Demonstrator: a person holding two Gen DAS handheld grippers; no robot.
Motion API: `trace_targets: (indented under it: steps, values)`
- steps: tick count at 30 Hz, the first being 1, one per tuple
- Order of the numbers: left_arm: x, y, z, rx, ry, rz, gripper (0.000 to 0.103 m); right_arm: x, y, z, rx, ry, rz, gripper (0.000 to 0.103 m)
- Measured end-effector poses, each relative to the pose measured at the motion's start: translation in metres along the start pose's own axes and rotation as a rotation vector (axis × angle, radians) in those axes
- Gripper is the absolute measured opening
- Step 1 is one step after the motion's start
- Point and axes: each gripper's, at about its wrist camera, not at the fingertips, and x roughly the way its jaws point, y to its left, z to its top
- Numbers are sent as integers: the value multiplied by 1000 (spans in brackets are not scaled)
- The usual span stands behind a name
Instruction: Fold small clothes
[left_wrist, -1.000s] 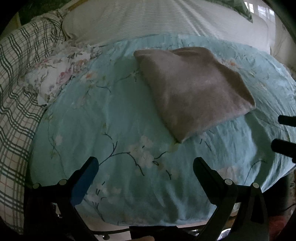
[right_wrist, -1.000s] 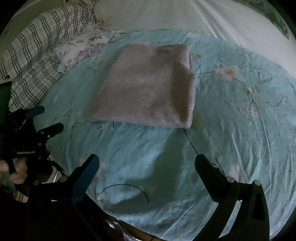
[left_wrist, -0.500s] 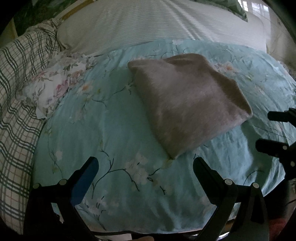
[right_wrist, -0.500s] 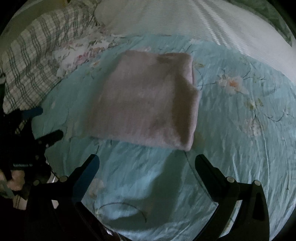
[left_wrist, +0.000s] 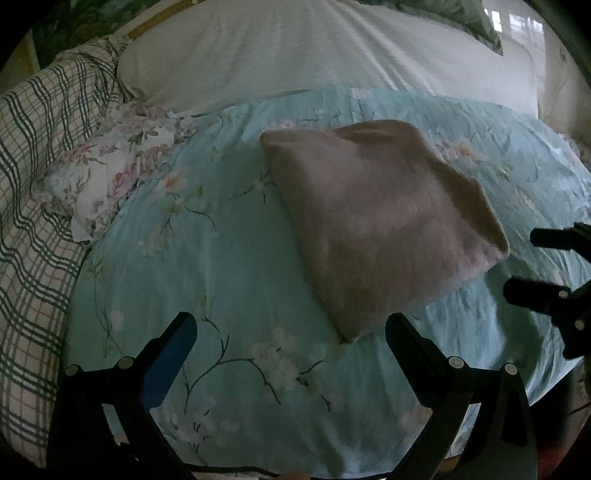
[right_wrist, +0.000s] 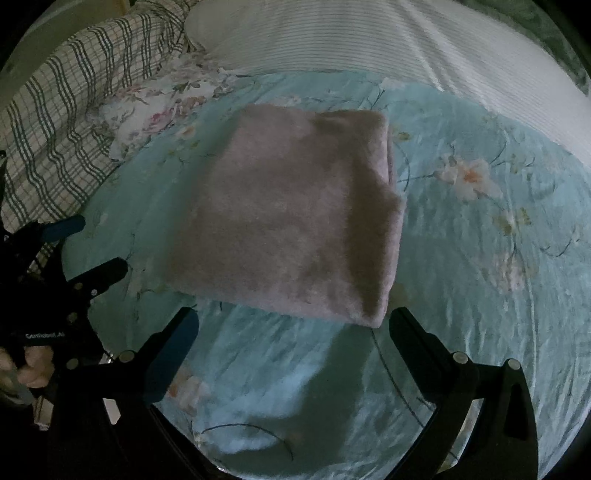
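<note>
Two claws, both with fingers spread apart, holding nothing: left claw, right claw. Folded pinkish-grey garment lies flat on the blue floral sheet of the bed, just ahead of both claws, untouched.

My left hand-held gripper has its jaws spread wide, nothing between them; from the right wrist camera it sits at nine o'clock, my hand wrapped on its handle. My right hand-held gripper is likewise spread wide and empty-jawed.
</note>
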Motion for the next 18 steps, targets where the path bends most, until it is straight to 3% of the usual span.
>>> trace_targets:
  steps: [18]
  values:
    - [-4,-4,6,-10,-23,9,102,-9,7,18,-56,-50,-49,103]
